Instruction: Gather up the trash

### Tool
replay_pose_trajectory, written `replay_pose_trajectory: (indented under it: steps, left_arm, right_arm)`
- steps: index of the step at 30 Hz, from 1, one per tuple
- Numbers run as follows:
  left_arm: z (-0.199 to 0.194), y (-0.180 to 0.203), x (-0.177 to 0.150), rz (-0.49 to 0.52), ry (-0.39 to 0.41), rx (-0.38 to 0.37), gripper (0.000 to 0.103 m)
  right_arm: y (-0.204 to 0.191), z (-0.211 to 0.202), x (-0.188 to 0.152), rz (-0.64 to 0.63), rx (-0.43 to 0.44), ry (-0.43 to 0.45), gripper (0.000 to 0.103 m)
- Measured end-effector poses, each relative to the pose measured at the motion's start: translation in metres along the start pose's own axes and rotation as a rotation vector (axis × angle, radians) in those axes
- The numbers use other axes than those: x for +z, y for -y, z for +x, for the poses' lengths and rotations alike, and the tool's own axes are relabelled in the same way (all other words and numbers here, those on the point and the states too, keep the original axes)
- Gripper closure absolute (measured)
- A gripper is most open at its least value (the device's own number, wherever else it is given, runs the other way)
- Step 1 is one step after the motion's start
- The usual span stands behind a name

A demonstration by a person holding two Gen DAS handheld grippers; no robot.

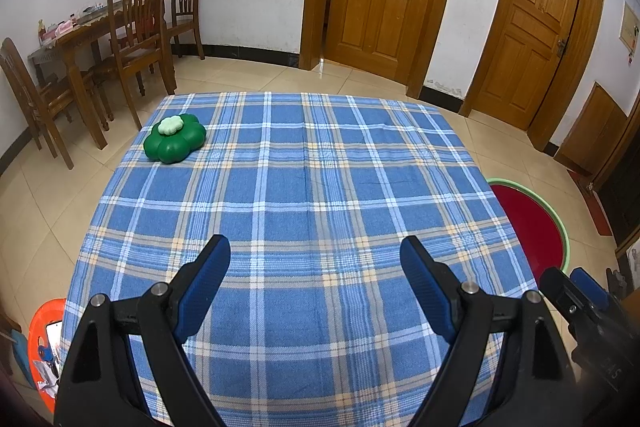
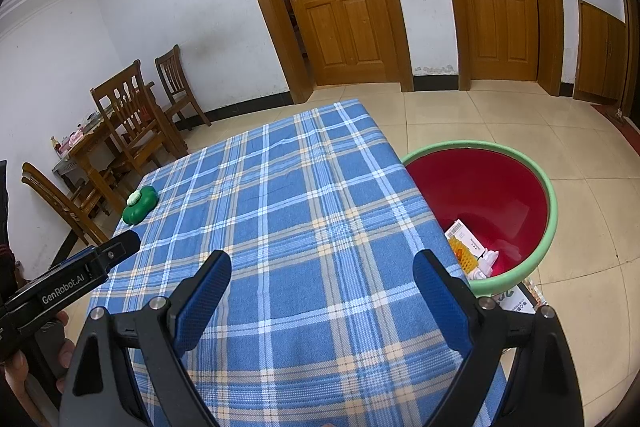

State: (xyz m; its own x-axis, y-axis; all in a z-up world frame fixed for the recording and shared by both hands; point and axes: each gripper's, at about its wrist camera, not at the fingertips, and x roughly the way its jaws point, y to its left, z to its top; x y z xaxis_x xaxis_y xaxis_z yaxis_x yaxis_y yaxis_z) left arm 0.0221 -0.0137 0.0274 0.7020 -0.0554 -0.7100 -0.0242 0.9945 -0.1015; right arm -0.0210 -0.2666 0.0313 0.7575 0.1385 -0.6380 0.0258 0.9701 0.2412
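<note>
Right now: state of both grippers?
Left gripper: open, holding nothing, above the checked tablecloth.
Right gripper: open, holding nothing.

Blue plaid tablecloth (image 1: 304, 187), green-rimmed red basin (image 2: 552, 203)

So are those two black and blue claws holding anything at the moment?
No. The left gripper and the right gripper both stand open over the blue plaid tablecloth, with nothing between the fingers.

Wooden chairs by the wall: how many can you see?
3: one at the dining table's near side, one beyond it against the wall, one at far left. The table may hide others.
</note>
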Motion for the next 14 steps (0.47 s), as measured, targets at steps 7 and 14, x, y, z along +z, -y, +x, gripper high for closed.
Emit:
replay_pose_trajectory:
  steps: [7,14]
  left_arm:
    - [0.001,-0.0001,-0.001,-0.001,-0.002,0.0,0.017]
    - [0.0017,0.0008,-0.003,-0.001,-0.005,0.001,0.017]
  right_arm:
    - [0.0004,0.0,0.0008,0.0,0.0,-0.001,0.009]
    - [-0.0001,-0.0002,0.001,0.001,0.0,-0.003,0.009]
